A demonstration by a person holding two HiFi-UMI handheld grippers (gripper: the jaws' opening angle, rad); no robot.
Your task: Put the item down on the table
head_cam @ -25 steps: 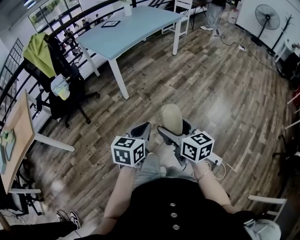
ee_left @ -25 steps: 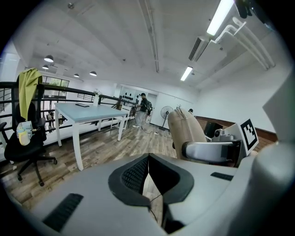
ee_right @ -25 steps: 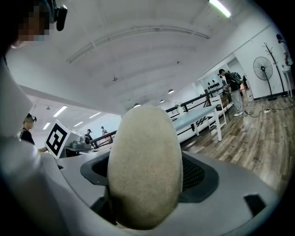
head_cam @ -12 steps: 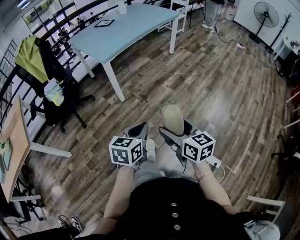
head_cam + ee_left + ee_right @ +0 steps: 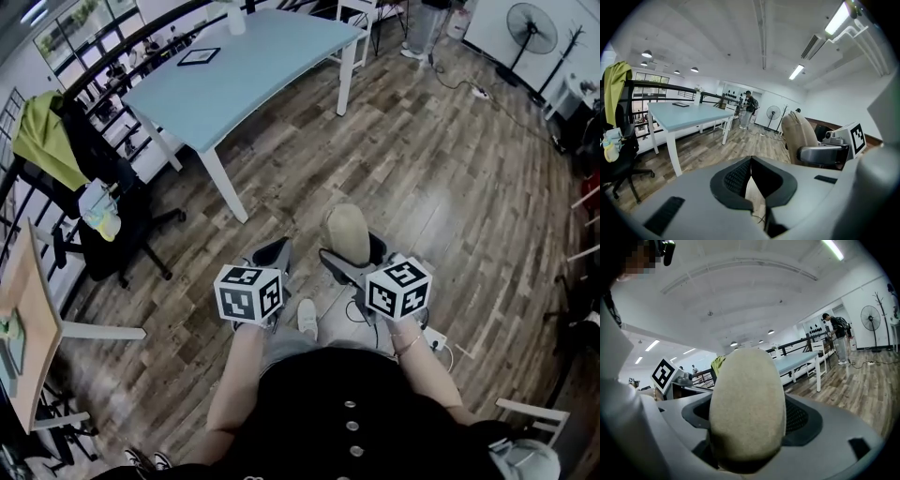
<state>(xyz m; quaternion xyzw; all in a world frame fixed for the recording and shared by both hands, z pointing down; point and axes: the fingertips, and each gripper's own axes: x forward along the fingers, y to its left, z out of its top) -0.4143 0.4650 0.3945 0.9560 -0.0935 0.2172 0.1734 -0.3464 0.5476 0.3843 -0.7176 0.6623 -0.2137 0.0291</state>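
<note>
Right gripper (image 5: 354, 257) jaws clamp the lower part of the beige oval item (image 5: 747, 408), which looks matte, light and probably slightly soft, best held at its waist, well short of the blue counter (image 5: 253, 66); left gripper (image 5: 751, 172) jaws pressed together, empty.

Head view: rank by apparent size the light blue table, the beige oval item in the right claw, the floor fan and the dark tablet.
1. light blue table, by far.
2-3. beige oval item and floor fan look alike; the item sits much nearer the camera, so unranked.
4. dark tablet.
</note>
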